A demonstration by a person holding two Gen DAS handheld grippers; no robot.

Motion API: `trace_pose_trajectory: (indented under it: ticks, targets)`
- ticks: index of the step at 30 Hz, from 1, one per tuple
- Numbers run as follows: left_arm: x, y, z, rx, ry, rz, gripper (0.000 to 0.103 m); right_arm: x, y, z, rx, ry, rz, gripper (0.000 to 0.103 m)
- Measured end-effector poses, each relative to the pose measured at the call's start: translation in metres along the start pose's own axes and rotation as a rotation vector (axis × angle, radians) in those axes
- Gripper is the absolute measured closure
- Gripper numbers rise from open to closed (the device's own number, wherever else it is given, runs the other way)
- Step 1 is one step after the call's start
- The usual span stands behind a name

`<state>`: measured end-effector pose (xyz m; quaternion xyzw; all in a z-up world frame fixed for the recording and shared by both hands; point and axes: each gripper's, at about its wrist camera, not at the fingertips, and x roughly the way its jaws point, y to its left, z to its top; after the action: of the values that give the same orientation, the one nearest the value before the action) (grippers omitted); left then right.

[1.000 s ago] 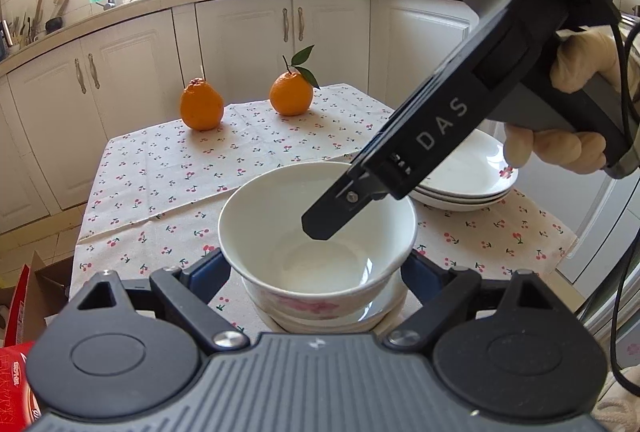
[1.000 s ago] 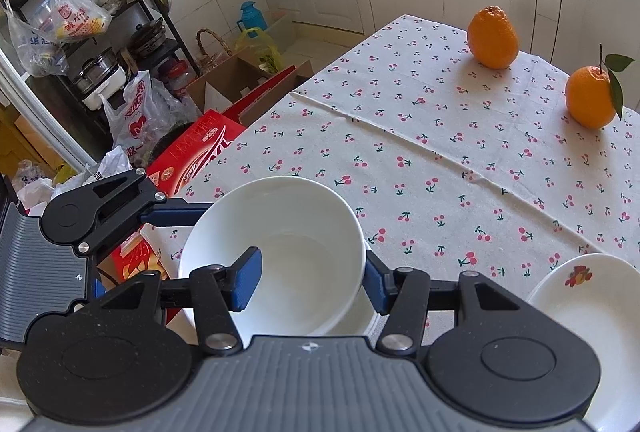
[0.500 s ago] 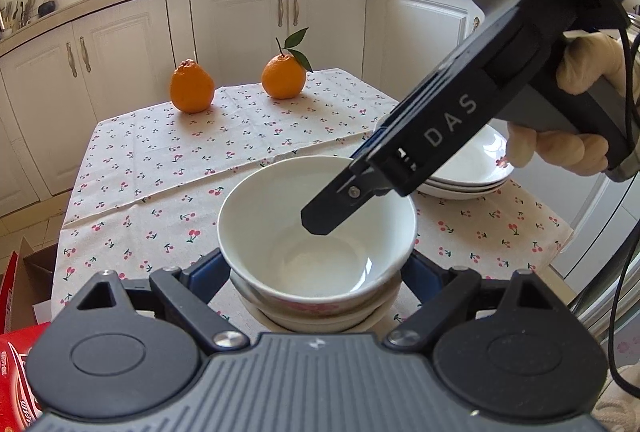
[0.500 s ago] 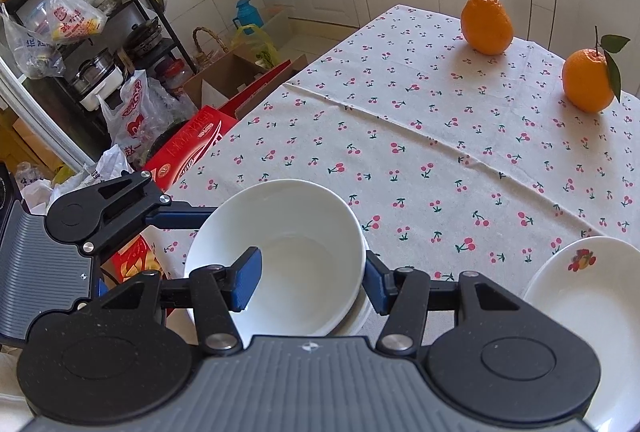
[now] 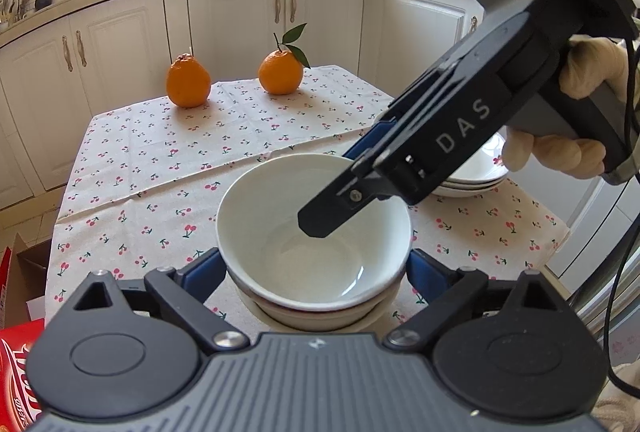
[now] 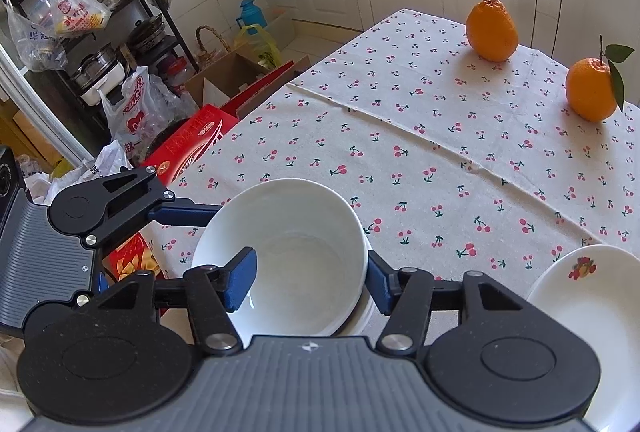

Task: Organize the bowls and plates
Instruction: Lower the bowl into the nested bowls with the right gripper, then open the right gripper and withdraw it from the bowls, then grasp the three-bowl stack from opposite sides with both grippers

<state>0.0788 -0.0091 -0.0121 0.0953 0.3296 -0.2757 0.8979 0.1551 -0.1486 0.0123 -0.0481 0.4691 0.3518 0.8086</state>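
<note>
Left wrist view: The top bowl (image 5: 314, 244) sits nested in a stack of bowls (image 5: 320, 314) at the near edge of the worktop (image 5: 240, 136), which is covered by a cherry-print cloth. The left gripper (image 5: 314, 272) has its blue pads on either side of the stack, below the top bowl's rim. Its jaws have just been opening; they stand apart, and a small gap shows at each pad. The right gripper (image 5: 404, 168) reaches in from the upper right, held by a gloved hand (image 5: 560, 152). One dark finger hangs inside the top bowl; the other, blue-padded, lies outside the far rim. A stack of plates (image 5: 472, 178) rests behind this gripper. Two oranges (image 5: 188, 82) stand at the far end of the cloth.

Right wrist view: The right gripper (image 6: 310, 278) straddles the wall of the top bowl (image 6: 288, 256), one pad inside, one outside. Its jaws have just been opening and are apart, both pads clear of the wall. The left gripper (image 6: 140, 204) sits at the bowl's left side. A plate (image 6: 588, 312) with a fruit motif lies at lower right.
</note>
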Motion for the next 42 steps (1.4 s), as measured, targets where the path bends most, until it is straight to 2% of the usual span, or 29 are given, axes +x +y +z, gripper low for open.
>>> trace_pose_trajectory:
  ticks: [1,2,10,17,28,33,37,42]
  targets:
    - [0.0,-0.001,-0.001,0.008,-0.004,0.003,0.006,-0.001,0.001,0.0,-0.006,-0.007,-0.014,0.022]
    - [-0.001,-0.002,-0.001,0.013,-0.006,0.006,0.006,-0.002,0.001,0.0,-0.012,-0.016,-0.022,0.019]
    - [-0.005,-0.001,-0.002,0.021,-0.012,0.002,0.005,-0.01,0.002,-0.001,-0.018,-0.047,-0.021,0.018]
    - [-0.013,-0.002,-0.008,0.031,-0.014,0.003,0.004,-0.01,0.012,0.002,-0.056,-0.093,0.019,0.018]
    - [-0.022,0.01,-0.014,0.029,-0.044,-0.003,0.003,0.004,0.013,0.012,-0.044,-0.078,0.053,0.018]
    - [-0.025,0.005,-0.019,0.088,-0.067,0.007,0.003,-0.01,0.019,0.008,-0.065,-0.106,0.011,0.015]
    - [-0.027,0.003,-0.024,0.137,-0.095,0.024,0.003,-0.028,0.027,-0.003,-0.113,-0.155,-0.053,0.0]
    - [-0.032,0.004,-0.029,0.158,-0.101,0.016,0.003,-0.046,0.033,-0.026,-0.149,-0.193,-0.114,0.0]
